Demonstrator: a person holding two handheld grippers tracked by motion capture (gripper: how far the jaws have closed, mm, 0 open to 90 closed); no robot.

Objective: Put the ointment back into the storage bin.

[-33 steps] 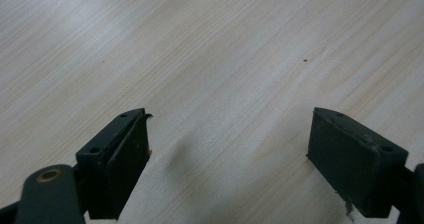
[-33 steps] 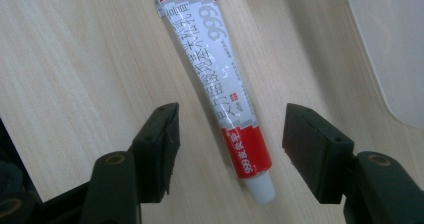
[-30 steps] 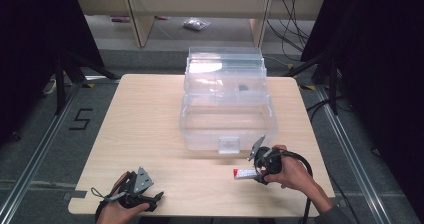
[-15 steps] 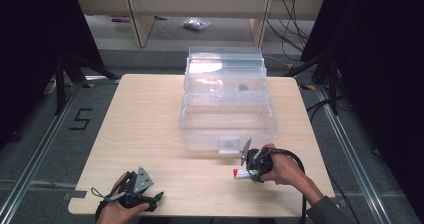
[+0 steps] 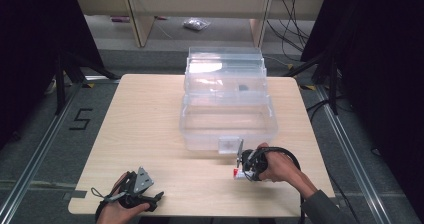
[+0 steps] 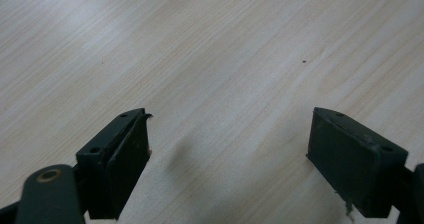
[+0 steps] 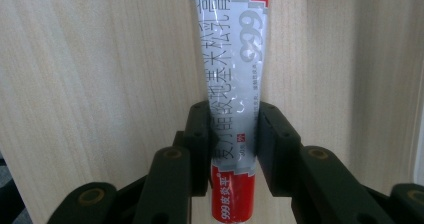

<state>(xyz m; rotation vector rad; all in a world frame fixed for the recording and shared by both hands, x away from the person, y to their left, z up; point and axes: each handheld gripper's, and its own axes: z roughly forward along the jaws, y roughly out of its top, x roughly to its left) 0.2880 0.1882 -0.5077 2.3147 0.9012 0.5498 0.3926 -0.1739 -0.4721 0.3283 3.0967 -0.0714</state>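
Your left hand-held gripper (image 5: 150,200) rests spread and empty near the tabletop (image 5: 150,124) edge. Your right hand-held gripper (image 7: 232,134), jaws just closed, pinches the ointment tube (image 7: 235,59) lying flat; lifting it into the clear box (image 5: 227,119) beyond likely remains.

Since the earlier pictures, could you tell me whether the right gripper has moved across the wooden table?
Yes. The right gripper has slid left along the clear plastic box's front wall and closed its jaws on the red-and-silver tube.
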